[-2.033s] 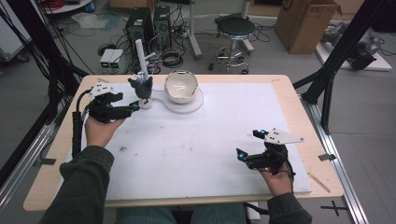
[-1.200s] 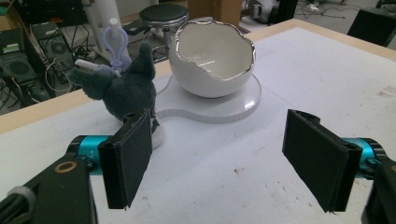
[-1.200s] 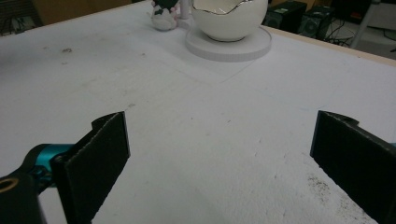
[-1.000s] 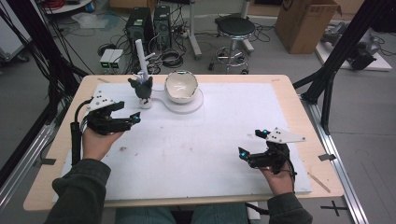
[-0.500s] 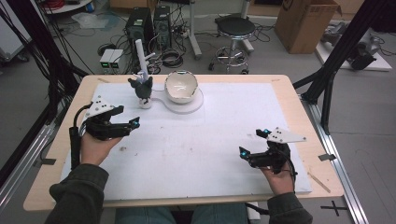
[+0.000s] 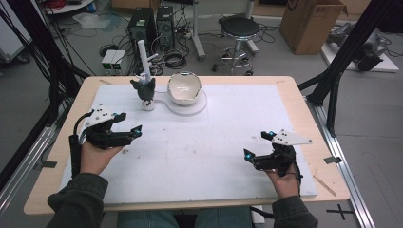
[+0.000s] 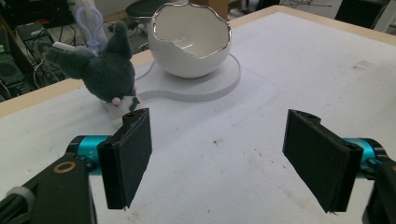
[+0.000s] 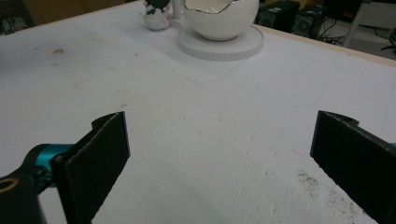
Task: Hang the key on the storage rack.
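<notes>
A grey plush toy [image 6: 144,89] stands on a small white stand at the far left of the white mat, with a lilac loop on its head [image 7: 91,21]. Beside it a white eggshell-shaped bowl [image 6: 184,88] with a gilt rim sits on a round white base [image 6: 199,107]. My left gripper [image 6: 129,122] hovers open and empty nearer than the toy, pointing toward toy [image 7: 105,70] and bowl [image 7: 194,42]. My right gripper [image 6: 259,144] rests open and empty at the near right, facing the distant bowl [image 8: 222,16]. In their own views the left gripper [image 7: 219,158] and right gripper [image 8: 224,163] hold nothing.
The white mat [image 6: 214,142] covers most of the wooden table [image 6: 294,83]. A white post [image 6: 142,54] rises behind the toy. Black frame posts [image 6: 332,80] flank the table. A stool [image 6: 240,28], computer towers and a cardboard box stand on the floor beyond.
My left gripper has drawn back from the plush toy toward the near side of the table, jaws still open. The right gripper has stayed put.
</notes>
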`<control>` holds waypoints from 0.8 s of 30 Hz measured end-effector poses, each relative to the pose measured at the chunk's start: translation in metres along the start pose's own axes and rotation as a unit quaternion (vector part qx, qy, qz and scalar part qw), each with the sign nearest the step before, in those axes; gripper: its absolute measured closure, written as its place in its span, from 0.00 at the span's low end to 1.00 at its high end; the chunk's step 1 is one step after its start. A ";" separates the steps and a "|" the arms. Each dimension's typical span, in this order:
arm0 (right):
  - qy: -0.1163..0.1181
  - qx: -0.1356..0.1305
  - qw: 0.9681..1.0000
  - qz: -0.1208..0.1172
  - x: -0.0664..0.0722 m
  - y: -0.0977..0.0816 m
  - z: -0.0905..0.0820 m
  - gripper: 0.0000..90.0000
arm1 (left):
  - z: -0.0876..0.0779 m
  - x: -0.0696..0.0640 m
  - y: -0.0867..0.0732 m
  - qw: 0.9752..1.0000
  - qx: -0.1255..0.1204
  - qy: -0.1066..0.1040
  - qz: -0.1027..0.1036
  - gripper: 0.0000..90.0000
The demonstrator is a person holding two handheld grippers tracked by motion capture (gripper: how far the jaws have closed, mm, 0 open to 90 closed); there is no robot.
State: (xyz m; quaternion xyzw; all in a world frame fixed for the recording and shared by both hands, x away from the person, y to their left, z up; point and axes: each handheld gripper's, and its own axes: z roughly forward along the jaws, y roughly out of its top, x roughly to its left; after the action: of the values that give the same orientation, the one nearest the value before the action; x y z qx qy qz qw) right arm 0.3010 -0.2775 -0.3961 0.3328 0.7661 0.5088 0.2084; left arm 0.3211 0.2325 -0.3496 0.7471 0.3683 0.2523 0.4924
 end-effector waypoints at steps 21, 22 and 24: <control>-0.005 0.006 1.000 0.005 -0.003 -0.001 0.001 0.04 | -0.007 -0.018 -0.021 1.000 -0.001 -0.019 0.000 0.26; -0.005 0.006 1.000 0.005 -0.003 -0.002 0.001 0.04 | -0.007 -0.019 -0.022 1.000 0.000 -0.019 0.002 0.26; -0.005 0.007 1.000 0.004 -0.003 -0.002 0.001 0.04 | -0.008 -0.019 -0.024 1.000 0.001 -0.020 0.002 0.26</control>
State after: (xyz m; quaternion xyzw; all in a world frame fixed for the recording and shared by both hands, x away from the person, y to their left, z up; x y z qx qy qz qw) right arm 0.3034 -0.2793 -0.3983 0.3400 0.7669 0.5028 0.2083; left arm 0.2960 0.2274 -0.3689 0.7535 0.3572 0.2379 0.4980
